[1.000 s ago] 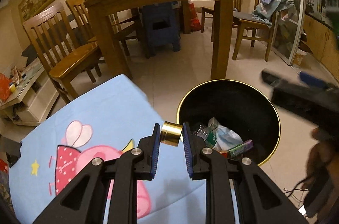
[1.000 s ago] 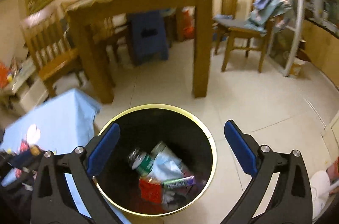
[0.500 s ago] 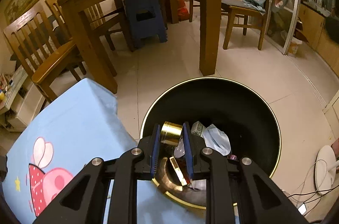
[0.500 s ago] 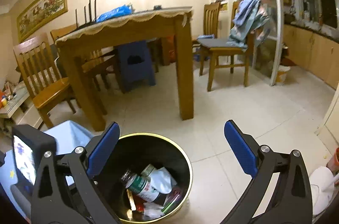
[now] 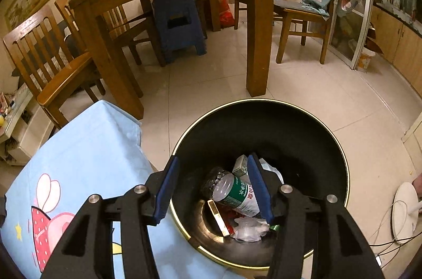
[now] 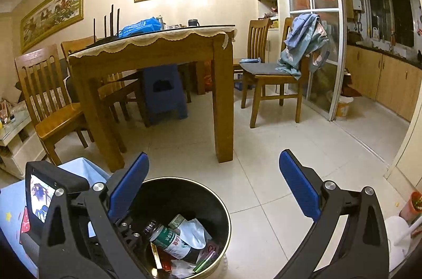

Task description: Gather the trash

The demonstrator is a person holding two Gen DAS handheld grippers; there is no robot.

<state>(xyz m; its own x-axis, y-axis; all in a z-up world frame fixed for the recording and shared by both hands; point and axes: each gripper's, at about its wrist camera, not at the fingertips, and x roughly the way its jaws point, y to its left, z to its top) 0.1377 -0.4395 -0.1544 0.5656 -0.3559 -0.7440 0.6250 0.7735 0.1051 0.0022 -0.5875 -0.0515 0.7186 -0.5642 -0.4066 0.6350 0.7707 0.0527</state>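
The trash (image 5: 234,196), a bottle, papers and wrappers, lies at the bottom of the black bin (image 5: 329,136). The left gripper (image 5: 211,185) hangs over the bin at 6 o'clock, jaws half open and holding nothing. The right gripper (image 6: 213,184) is wide open and empty too. This drop looks done. Next, go to the blue cloth (image 5: 87,147) at 9 o'clock for more.

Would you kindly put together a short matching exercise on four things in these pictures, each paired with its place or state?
Things:
1. plastic bottle
2. left gripper
3. blue stool
4. bundle of clothes

Places or states:
A. under the wooden table
B. draped over a chair
C. lying in the trash bin
D. open and empty above the bin

Pairs: 1-C, 2-D, 3-A, 4-B
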